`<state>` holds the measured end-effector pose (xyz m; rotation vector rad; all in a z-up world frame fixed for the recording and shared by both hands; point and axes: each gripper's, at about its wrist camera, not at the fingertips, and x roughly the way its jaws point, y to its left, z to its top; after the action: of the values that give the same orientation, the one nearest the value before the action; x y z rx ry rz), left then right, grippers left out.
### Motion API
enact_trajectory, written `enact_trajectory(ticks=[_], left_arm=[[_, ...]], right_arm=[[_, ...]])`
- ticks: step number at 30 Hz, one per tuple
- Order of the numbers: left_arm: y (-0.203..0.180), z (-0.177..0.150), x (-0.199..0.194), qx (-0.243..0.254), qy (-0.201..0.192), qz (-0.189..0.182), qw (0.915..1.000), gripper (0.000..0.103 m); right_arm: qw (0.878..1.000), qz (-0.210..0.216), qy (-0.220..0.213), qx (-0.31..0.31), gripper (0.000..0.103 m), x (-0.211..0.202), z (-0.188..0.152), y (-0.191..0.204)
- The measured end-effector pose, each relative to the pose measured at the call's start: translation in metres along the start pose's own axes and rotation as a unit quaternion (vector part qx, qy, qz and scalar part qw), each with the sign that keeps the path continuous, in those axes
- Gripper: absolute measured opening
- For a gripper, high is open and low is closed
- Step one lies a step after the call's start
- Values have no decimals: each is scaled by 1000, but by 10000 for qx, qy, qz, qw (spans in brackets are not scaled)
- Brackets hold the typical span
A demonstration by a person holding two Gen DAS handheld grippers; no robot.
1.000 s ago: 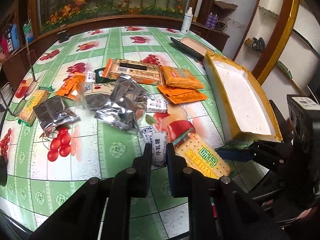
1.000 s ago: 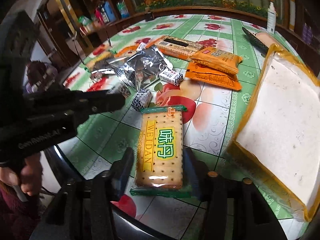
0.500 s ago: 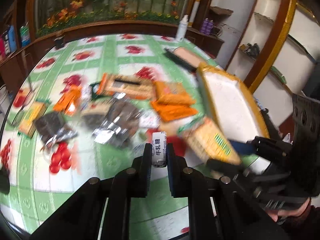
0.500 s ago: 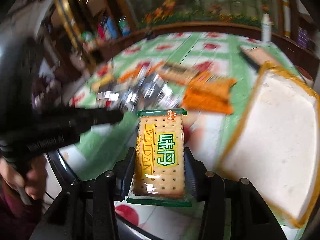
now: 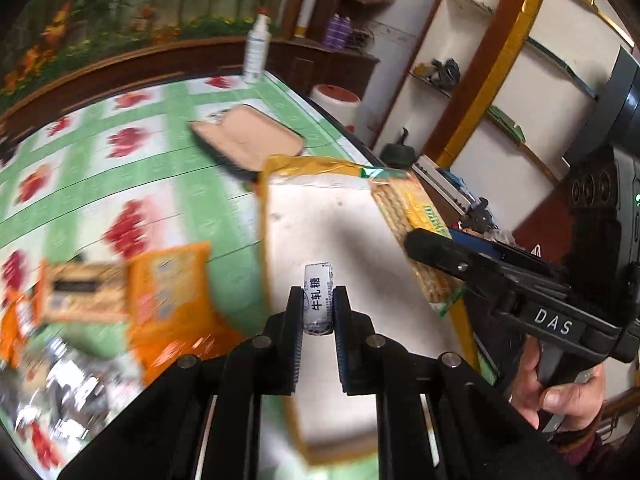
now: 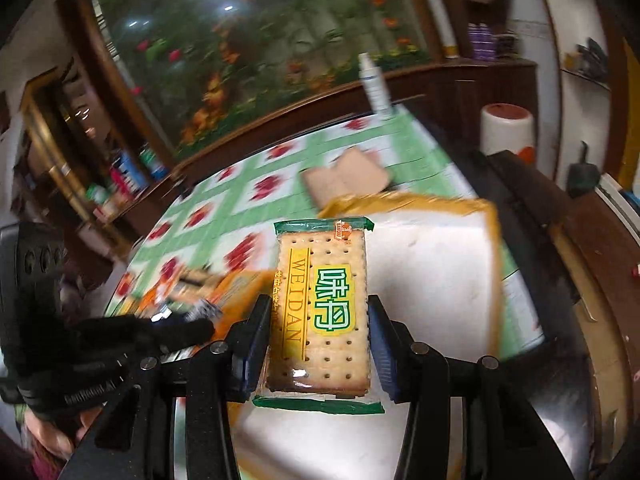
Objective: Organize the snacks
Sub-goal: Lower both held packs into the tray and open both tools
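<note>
My left gripper (image 5: 318,312) is shut on a small white nougat candy (image 5: 318,298) with black Chinese print and holds it above the white foam box (image 5: 340,224) with yellow taped rims. My right gripper (image 6: 318,340) is shut on a green-edged WEIDAN cracker pack (image 6: 322,304) and holds it over the same box (image 6: 432,264). The cracker pack also shows in the left wrist view (image 5: 416,220), over the box's right side, held by the right gripper's black fingers (image 5: 444,250).
Orange snack packs (image 5: 168,280), a brown biscuit pack (image 5: 84,292) and silver bags (image 5: 60,380) lie on the green fruit-print tablecloth (image 5: 140,168) left of the box. A tan tray (image 5: 248,140) and a white spray bottle (image 5: 256,50) stand behind it.
Both grippers lifted their snacks off the table and swung right, from above the snack pile to above the foam box.
</note>
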<state>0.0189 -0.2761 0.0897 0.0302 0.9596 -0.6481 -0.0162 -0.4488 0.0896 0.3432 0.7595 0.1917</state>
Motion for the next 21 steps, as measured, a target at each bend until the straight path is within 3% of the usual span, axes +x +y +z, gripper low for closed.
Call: enact_trajectory(ticks=[9, 21], left_arm=[[-16, 41, 87, -11, 594, 108, 9982, 14], [-12, 39, 120, -136, 865, 259, 9958, 14]], right_arm=[[9966, -303, 554, 533, 50, 46, 31, -60], [9928, -545, 899, 570, 50, 76, 35, -80]])
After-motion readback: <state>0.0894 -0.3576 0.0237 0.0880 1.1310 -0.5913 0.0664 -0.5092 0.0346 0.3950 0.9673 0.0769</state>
